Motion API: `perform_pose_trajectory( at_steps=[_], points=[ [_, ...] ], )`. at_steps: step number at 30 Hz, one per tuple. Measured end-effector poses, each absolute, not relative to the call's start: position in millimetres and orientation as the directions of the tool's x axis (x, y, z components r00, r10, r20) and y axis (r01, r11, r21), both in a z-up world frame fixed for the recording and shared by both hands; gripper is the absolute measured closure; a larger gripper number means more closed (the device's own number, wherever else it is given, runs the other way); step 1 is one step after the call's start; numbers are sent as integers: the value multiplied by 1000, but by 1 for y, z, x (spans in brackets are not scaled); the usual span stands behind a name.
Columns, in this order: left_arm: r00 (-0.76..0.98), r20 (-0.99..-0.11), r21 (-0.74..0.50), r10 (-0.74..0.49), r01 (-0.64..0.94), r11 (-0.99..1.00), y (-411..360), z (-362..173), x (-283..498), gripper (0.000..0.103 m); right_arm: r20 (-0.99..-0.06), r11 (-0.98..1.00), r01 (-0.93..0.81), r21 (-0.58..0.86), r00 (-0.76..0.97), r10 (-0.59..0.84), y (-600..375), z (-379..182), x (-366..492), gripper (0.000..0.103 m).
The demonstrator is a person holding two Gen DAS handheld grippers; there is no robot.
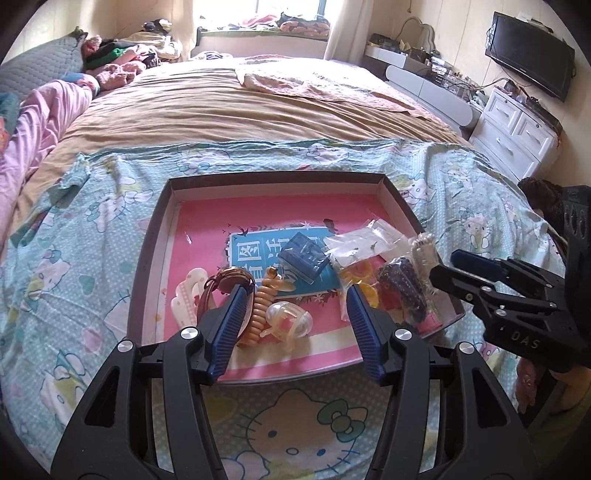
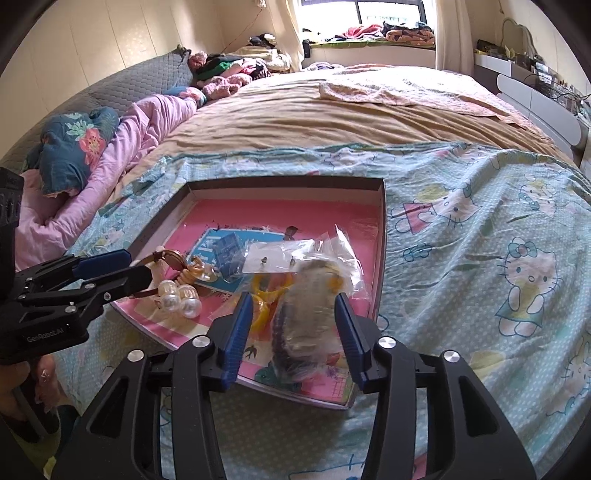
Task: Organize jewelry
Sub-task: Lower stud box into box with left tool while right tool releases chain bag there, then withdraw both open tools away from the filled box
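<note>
Daylight pours from the blown-out far window (image 1: 288,7) across the bed (image 1: 258,110), edges bend and darken with fisheye distortion, and the near bagged item (image 2: 310,314) looks blurred.

The bag (image 2: 314,306) between the right gripper's (image 2: 293,321) fingers is blurred; its contents are perhaps beads. The left gripper (image 1: 291,314) hides part of the watch (image 1: 225,284). The tray's (image 1: 155,236) print is too small to read.
</note>
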State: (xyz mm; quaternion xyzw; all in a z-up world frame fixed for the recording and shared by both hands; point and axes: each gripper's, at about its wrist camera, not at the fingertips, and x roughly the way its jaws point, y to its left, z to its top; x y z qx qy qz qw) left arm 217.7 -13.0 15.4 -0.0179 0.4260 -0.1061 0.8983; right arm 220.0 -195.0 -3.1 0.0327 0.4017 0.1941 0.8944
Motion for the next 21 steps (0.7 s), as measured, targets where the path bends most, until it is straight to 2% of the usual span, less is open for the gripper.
perform_pose_trajectory(
  at_steps=[1, 4, 7, 10, 13, 21],
  points=[
    [619, -759, -121, -204, 174, 977, -13, 18, 215, 47, -699, 924, -320, 211, 612, 371, -197, 1, 216, 49],
    [637, -745, -117, -198, 167, 979, -12, 27, 204, 37, -668, 927, -316, 202, 647, 366, -204, 16, 201, 32],
    [652, -735, -107, -187, 160, 981, -11, 35, 190, 27, -638, 928, -318, 193, 678, 365, -210, 30, 181, 20],
    [660, -730, -99, -178, 155, 983, -10, 40, 175, 21, -616, 929, -324, 178, 699, 362, -213, 40, 162, 11],
    [670, -723, -93, -169, 148, 985, -9, 43, 161, 13, -596, 929, -329, 168, 717, 362, -215, 48, 143, 6],
    [696, -704, -69, -140, 129, 989, -3, 50, 115, 10, -599, 927, -325, 187, 710, 370, -212, 46, 105, 5]
  ],
)
